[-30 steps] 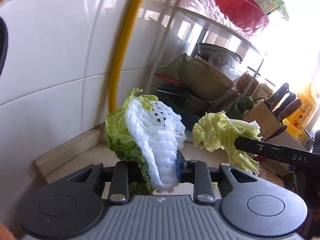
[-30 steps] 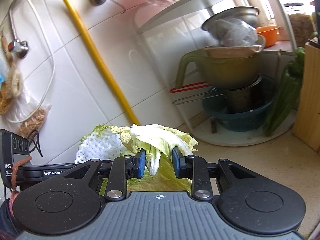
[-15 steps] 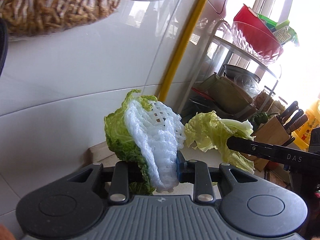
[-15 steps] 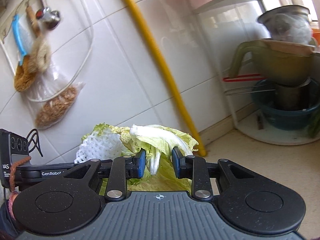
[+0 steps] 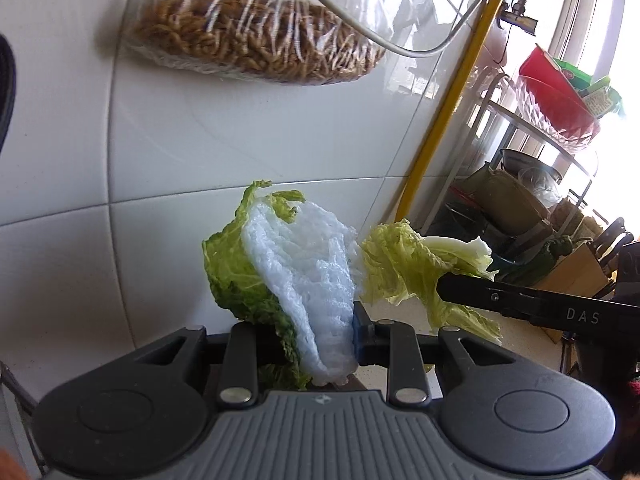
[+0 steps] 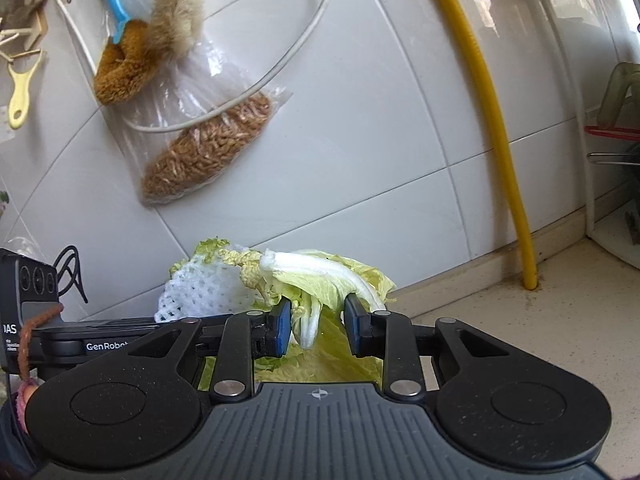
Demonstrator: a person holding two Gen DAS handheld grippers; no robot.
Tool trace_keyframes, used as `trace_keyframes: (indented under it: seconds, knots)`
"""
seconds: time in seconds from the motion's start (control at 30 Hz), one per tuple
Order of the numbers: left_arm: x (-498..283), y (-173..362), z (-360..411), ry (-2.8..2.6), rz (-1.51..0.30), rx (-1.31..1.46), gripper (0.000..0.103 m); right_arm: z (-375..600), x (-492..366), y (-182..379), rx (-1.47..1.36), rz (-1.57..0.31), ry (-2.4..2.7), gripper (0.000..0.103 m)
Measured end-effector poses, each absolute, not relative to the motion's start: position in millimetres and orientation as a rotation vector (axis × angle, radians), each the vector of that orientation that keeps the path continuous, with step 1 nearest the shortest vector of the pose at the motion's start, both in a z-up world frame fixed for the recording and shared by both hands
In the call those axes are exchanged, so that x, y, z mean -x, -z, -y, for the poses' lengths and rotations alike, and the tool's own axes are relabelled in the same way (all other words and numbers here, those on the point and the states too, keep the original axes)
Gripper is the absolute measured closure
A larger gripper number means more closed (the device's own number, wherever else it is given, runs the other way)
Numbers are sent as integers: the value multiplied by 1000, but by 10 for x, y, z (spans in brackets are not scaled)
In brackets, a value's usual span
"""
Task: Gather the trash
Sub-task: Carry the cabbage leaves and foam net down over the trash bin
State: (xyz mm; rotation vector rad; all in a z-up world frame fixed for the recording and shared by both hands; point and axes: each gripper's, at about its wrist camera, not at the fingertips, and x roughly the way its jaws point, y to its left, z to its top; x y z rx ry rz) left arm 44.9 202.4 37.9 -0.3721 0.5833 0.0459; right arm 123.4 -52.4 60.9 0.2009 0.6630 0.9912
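Note:
My left gripper point(image 5: 316, 336) is shut on a white foam fruit net point(image 5: 308, 280) pressed together with a dark green cabbage leaf point(image 5: 236, 276); both stick up from the jaws. To its right, pale cabbage leaves point(image 5: 404, 268) hang from my right gripper's black finger point(image 5: 520, 300). In the right wrist view, my right gripper point(image 6: 314, 328) is shut on those pale cabbage leaves point(image 6: 320, 276), white stalks between the blue pads point(image 6: 283, 326). The foam net point(image 6: 200, 292) shows at left above the left gripper's body point(image 6: 80, 340). Both loads are carried in the air beside the white tiled wall.
A clear bag of brown dried strands point(image 6: 208, 152), brushes point(image 6: 132, 52) and a yellow peeler point(image 6: 22, 92) hang on the wall. A yellow hose point(image 6: 488, 112) runs down to the beige counter point(image 6: 540, 320). A dish rack point(image 5: 532, 196) with bowls and a knife block point(image 5: 580, 276) stand at right.
Both grippers have swept leftward along the wall with their loads; the dish rack slid off to the right and the hanging bag and brushes came into view. Grips unchanged.

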Motion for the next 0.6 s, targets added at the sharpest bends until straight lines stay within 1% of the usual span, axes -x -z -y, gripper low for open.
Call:
trace_keyframes:
  seconds: [0.27, 0.6]
  knots:
    - [-253, -301, -2155, -61, -598, 381, 78, 220, -1006, -530, -176, -702, -1034, 67]
    - [-117, -246, -2200, -51, -614, 370, 78, 96, -813, -464, -170, -724, -1023, 67]
